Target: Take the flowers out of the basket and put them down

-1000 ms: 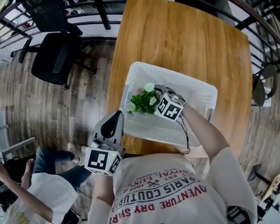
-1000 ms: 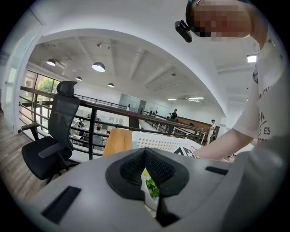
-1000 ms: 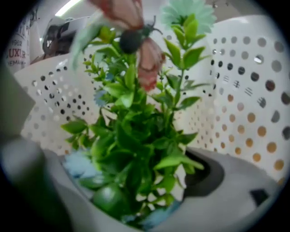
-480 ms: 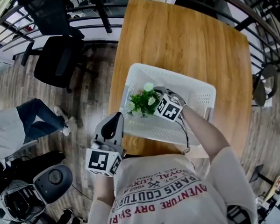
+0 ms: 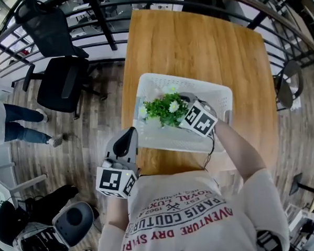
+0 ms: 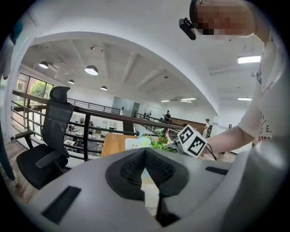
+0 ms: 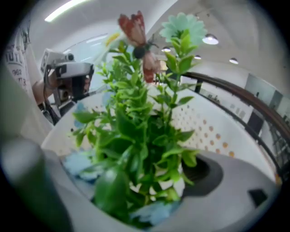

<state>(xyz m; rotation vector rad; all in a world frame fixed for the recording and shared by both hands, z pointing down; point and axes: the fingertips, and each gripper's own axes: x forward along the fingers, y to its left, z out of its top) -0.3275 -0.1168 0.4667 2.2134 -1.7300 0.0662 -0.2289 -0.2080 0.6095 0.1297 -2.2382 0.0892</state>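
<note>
Right claw [image 5: 181,106] clamped on the flowers [image 5: 164,107], green bunch with white blooms held over the left side of the white basket [image 5: 221,95], basket at the tabletop's [image 5: 194,41] near edge, left claw [image 5: 128,139] pressed together, empty, off the near left corner

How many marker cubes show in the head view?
2. One cube on the left gripper, by the table's near left edge; the other on the right gripper, over the basket beside the flowers. None seems hidden.
</note>
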